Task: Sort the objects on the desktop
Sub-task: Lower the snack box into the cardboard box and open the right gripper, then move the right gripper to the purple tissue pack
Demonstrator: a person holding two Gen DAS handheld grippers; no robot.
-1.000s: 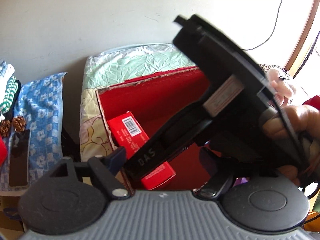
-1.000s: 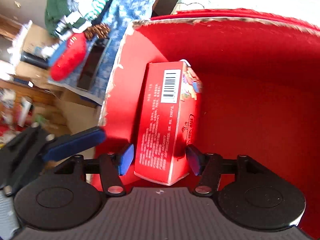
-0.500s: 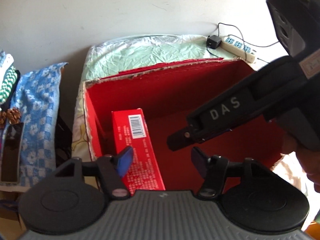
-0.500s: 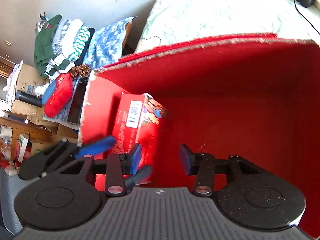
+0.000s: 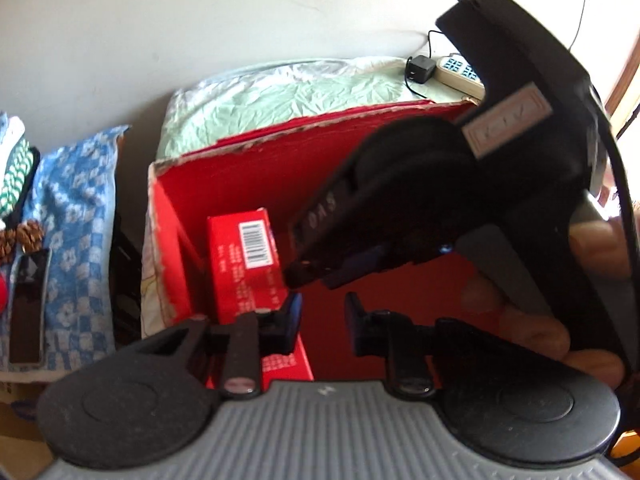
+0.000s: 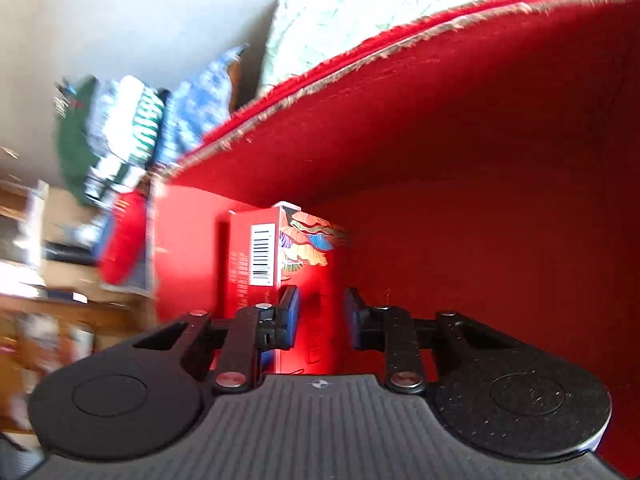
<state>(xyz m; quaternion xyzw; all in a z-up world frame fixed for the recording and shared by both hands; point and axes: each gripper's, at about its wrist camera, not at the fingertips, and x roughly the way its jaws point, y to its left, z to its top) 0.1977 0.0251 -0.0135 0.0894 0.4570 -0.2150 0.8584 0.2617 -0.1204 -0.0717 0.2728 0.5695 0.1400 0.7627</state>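
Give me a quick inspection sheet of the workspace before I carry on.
Surface: wrinkled pale green floral cloth under the box.
Job's things: red rectangular carton with a barcode lies inside the large red open box, against its left wall.
Clutter: dark phone and pine cones on a blue checked cloth.
Grippers: left gripper empty with a gap between its fingers; right gripper likewise, inside the box.
Cables: black adapter plugged into a white power strip.
Surroundings: folded clothes, blurred.
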